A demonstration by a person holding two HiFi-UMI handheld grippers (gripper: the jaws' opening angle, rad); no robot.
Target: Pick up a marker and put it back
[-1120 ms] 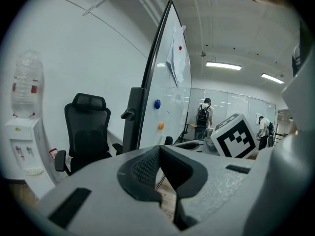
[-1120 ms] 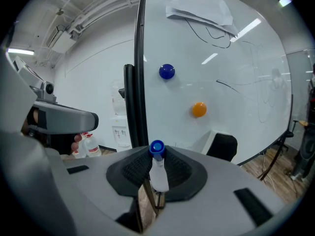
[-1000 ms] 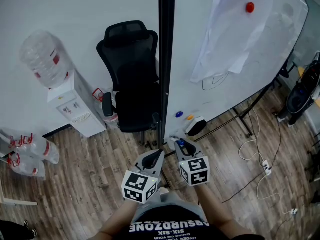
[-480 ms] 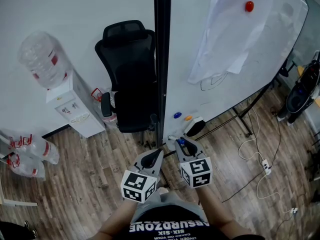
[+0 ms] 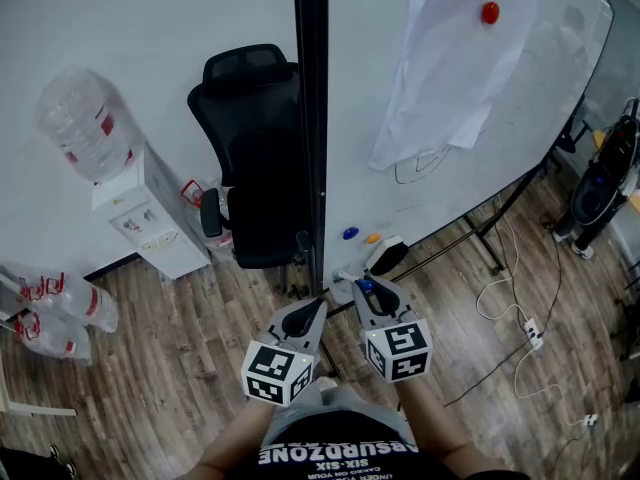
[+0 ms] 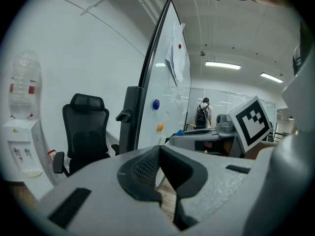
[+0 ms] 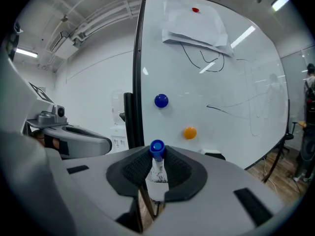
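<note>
Right gripper view shows the right gripper (image 7: 157,157) clamped on a white-barrelled marker with a blue cap (image 7: 157,148). Both ribbed black pads press the barrel, and the cap points away toward the large white whiteboard with a black frame (image 7: 231,97). On the board face beyond the cap sit a round blue magnet (image 7: 161,101) and, lower and to its right, a round orange magnet (image 7: 190,132). Near the top edge, a small red magnet (image 7: 196,10) pins loose white paper sheets (image 7: 194,28). Black pen lines run below and to the right of the paper.

Left gripper view shows the left gripper (image 6: 160,149) with its jaws together and nothing between them. Only this view shows a person with a backpack (image 6: 202,115), far off to the right of the board.

Head view shows both grippers side by side, near the person's body and close to the board's lower edge. A black mesh office chair (image 5: 255,158) stands just left of the board frame. Farther left, a white water dispenser (image 5: 150,218) carries a clear plastic bottle (image 5: 85,123) on top; its fill level cannot be judged. Only the head view shows more clear bottles with red markings (image 5: 60,313) lying on the wood-pattern floor (image 5: 180,368) at far left. White cables and a power strip (image 5: 528,333) lie on the floor at right.
</note>
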